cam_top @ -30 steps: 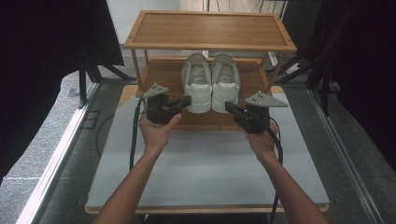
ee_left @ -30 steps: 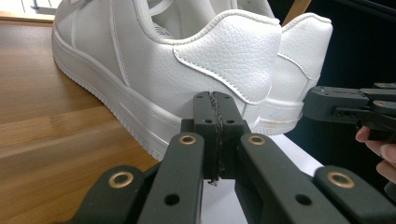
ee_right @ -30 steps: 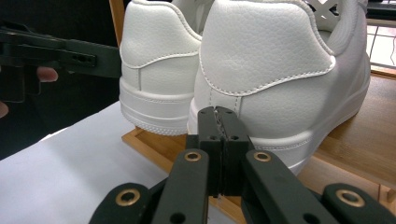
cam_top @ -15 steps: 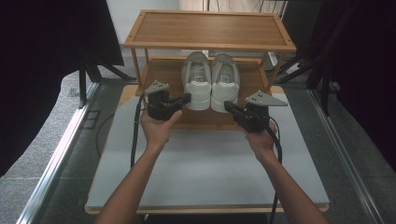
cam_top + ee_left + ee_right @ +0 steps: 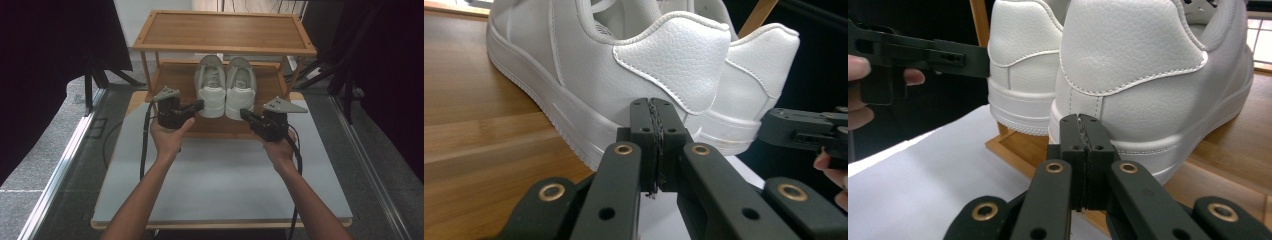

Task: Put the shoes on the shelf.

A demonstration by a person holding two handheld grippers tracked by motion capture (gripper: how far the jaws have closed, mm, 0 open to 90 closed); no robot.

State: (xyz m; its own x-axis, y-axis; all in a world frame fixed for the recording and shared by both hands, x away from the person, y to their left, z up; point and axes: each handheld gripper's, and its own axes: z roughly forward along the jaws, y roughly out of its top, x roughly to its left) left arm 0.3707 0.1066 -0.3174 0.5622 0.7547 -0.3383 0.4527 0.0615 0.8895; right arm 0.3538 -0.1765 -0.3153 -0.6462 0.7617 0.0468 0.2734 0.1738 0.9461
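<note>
A pair of white sneakers stands heels toward me on the lower shelf (image 5: 175, 82) of a wooden rack: the left shoe (image 5: 210, 87) and the right shoe (image 5: 241, 89). My left gripper (image 5: 200, 105) is shut and empty, its tips just short of the left shoe's heel (image 5: 674, 65). My right gripper (image 5: 243, 114) is shut too, with nothing in it, close behind the right shoe's heel (image 5: 1133, 65). In the left gripper view the other gripper (image 5: 804, 131) shows at the right.
The rack's top shelf (image 5: 225, 31) is bare wood. The rack stands on a pale table (image 5: 220, 180) with open surface in front. Black curtains hang on both sides, and a metal rail (image 5: 60, 165) runs along the floor at the left.
Both grippers have crept a little forward toward the shoes' heels. Their jaws have stayed shut.
</note>
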